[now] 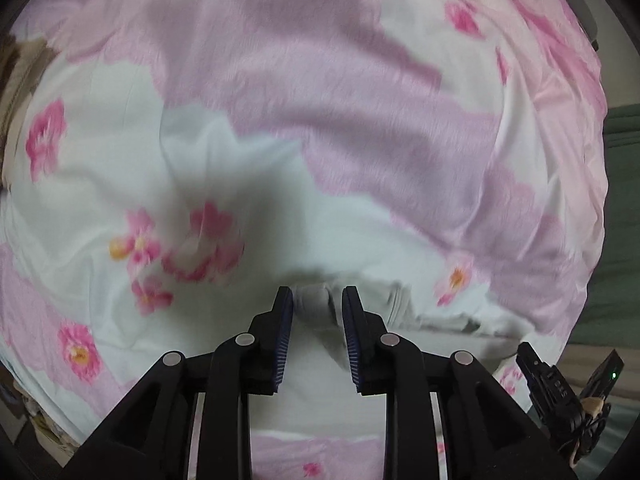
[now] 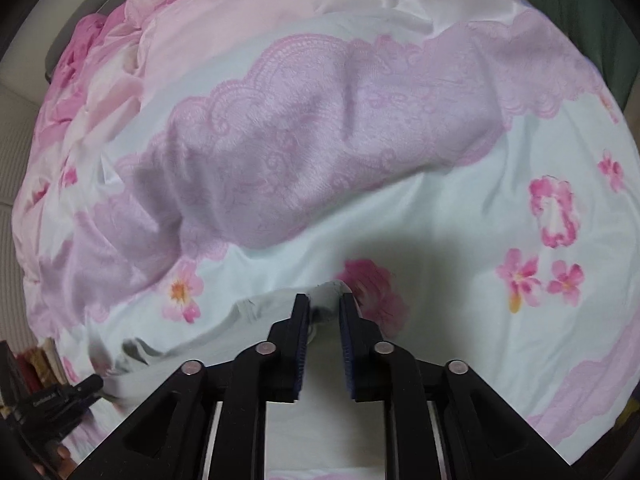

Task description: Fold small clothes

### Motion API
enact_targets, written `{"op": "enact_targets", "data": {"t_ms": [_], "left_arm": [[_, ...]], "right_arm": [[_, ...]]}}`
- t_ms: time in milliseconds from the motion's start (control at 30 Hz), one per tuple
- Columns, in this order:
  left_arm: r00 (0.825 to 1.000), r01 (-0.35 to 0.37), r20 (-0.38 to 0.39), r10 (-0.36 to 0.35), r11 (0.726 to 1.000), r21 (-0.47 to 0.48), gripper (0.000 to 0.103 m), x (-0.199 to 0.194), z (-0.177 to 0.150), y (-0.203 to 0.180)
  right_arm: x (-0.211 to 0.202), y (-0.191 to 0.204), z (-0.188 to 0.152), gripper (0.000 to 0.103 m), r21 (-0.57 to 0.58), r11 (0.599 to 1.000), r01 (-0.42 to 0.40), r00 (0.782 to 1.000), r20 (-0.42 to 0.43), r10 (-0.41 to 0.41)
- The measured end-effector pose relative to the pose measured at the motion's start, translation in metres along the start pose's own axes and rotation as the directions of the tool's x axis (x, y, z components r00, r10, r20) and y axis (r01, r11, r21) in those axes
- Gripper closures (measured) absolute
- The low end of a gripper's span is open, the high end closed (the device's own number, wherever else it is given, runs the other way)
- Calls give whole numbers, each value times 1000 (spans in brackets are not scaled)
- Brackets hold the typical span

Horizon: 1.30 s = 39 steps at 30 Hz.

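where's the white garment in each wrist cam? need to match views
Left wrist: white garment at bottom centre, running right from between the left tongs.
Right wrist: white garment at bottom centre, running left from between the right tongs.
Shared landmark: the floral bedspread's purple lace band.

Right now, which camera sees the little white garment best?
The right wrist view. There the white garment stretches leftward from the right gripper, whose jaws pinch its corner, so a long folded edge shows. The left wrist view shows less: a blurred bunch between the left gripper's jaws, trailing right across the floral bedsheet.
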<state>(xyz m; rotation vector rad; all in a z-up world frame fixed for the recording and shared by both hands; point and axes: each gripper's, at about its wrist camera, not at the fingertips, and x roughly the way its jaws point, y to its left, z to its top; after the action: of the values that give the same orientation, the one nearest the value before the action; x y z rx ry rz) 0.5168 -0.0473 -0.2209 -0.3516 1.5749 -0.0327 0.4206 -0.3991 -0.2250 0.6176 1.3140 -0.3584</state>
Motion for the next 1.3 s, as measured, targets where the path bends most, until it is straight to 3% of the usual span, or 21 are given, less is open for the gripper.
{"op": "enact_targets", "data": {"t_ms": [33, 100, 167, 267, 300, 367, 400, 500, 633, 700, 767, 800, 833, 900, 933, 1000, 1167, 1200, 1300], "left_arm": [[1000, 2, 9, -2, 1000, -2, 76, -2, 3, -2], [999, -1, 50, 1, 1000, 5, 71, -11, 9, -4], [996, -18, 89, 14, 999, 38, 68, -19, 10, -6], [989, -40, 149, 13, 983, 177, 63, -33, 0, -12], [985, -60, 173, 18, 969, 240, 62, -39, -6, -13], [975, -112, 223, 25, 915, 388, 62, -48, -30, -22], [971, -125, 237, 11, 872, 472, 62, -52, -46, -25], [969, -150, 248, -2, 793, 591, 62, -52, -83, -27], [979, -117, 201, -16, 768, 630, 63, -36, -110, -25], [984, -108, 175, -21, 714, 692, 63, -29, -122, -28], [980, -147, 199, -19, 606, 782, 63, -23, -132, -38], [977, -170, 214, -23, 524, 834, 63, -19, -136, -45], [977, -176, 213, -24, 476, 861, 63, -16, -138, -50], [981, -180, 193, -2, 348, 920, 63, -4, -140, -64], [979, -196, 201, 12, 303, 933, 63, 2, -141, -69], [979, -204, 201, 35, 225, 953, 62, 14, -142, -79], [968, -241, 229, 101, 128, 962, 63, 46, -139, -93], [964, -253, 240, 113, 122, 960, 63, 50, -136, -95], [962, -260, 244, 118, 145, 955, 62, 53, -122, -98]], "right_arm": [[0, 3, 4, 66, 1, 1000, -7, 1000, 1, 7], [-4, 9, 9, 59, -13, 1000, -12, 1000, 29, 12], [-12, 17, 12, 59, -43, 999, 4, 997, 75, 0], [-28, 27, 14, 58, -104, 994, 27, 991, 137, -12], [-35, 29, 14, 58, -127, 991, 38, 987, 160, -17], [-47, 32, 9, 58, -187, 980, 72, 979, 202, -33], [-51, 33, 5, 58, -228, 969, 92, 978, 206, -45], [-55, 35, -14, 58, -367, 920, 139, 979, 191, -72], [-53, 32, -47, 58, -488, 864, 127, 985, 162, -53], [-47, 31, -60, 58, -541, 834, 110, 990, 137, -42], [-39, 35, -71, 58, -613, 784, 95, 994, 104, -40], [-35, 38, -76, 58, -644, 759, 97, 994, 101, -41], [-32, 43, -81, 58, -687, 719, 102, 994, 104, -42], [-25, 53, -89, 58, -767, 631, 115, 993, 108, -49], [-19, 59, -93, 58, -803, 584, 118, 993, 103, -59], [-9, 69, -96, 58, -845, 526, 96, 995, 74, -63], [14, 90, -104, 58, -907, 419, 48, 996, 10, -91], [17, 92, -104, 58, -912, 407, 49, 995, 9, -98], [25, 98, -104, 58, -917, 399, 30, 995, -11, -100]]}}
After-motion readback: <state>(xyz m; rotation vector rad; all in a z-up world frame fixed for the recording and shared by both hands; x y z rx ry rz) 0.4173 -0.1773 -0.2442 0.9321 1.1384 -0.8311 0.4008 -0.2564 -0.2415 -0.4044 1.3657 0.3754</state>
